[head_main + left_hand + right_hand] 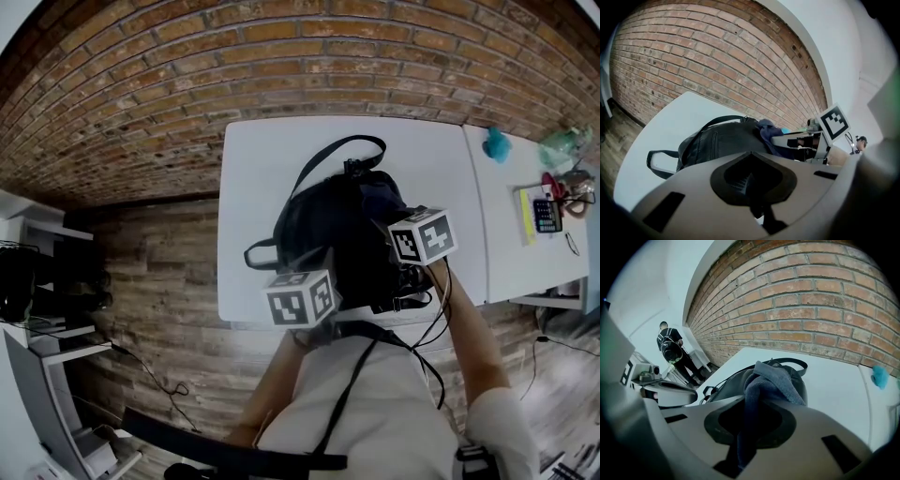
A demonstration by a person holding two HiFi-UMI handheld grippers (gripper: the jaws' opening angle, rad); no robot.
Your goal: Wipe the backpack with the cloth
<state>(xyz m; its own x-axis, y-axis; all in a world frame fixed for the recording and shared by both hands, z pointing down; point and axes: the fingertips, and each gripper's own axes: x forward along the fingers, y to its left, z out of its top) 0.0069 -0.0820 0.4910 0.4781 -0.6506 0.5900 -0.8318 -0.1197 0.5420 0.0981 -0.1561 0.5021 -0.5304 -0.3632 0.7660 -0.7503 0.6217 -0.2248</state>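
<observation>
A black backpack (323, 220) lies on the white table (253, 169), its straps spread toward the wall and the left. My right gripper (412, 251) is at the bag's right side, shut on a dark blue cloth (771, 380) that drapes over the top of the backpack (726, 383). In the right gripper view the cloth runs straight down into the right gripper (749, 430). My left gripper (314, 281) hovers over the bag's near edge. In its own view the left gripper (752, 187) is shut with nothing seen in it, facing the backpack (717, 140) and the cloth (768, 133).
A teal object (496, 143) sits at the far right of the table by the brick wall (300, 56). A second table (506, 262) on the right carries a calculator (547, 215) and small items. Shelving (37, 281) stands at the left. A person (670, 345) stands far off.
</observation>
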